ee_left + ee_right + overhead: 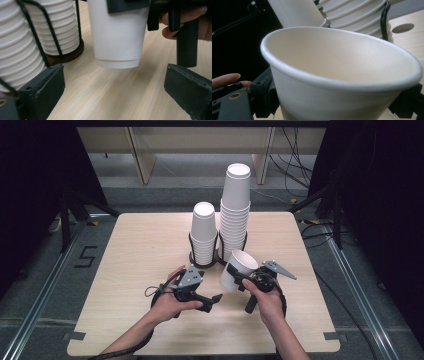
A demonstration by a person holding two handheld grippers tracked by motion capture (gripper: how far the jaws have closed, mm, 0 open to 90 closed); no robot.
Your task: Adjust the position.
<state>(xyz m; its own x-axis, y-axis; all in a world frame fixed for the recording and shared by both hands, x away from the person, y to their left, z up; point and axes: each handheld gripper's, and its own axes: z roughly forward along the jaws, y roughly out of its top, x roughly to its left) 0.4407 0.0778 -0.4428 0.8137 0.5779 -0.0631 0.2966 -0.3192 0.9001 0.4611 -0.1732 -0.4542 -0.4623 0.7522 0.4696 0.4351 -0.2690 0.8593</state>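
smooth white paper cup [239, 268] gripped tilted in right claw [239, 281]; left claw [216, 298] gapes empty above pale woodgrain table [130, 270].

The white cup [117, 35] has its top cut off by the left gripper view's edge. In the right gripper view its bottom is cut off, and it hides most of both black jaws.
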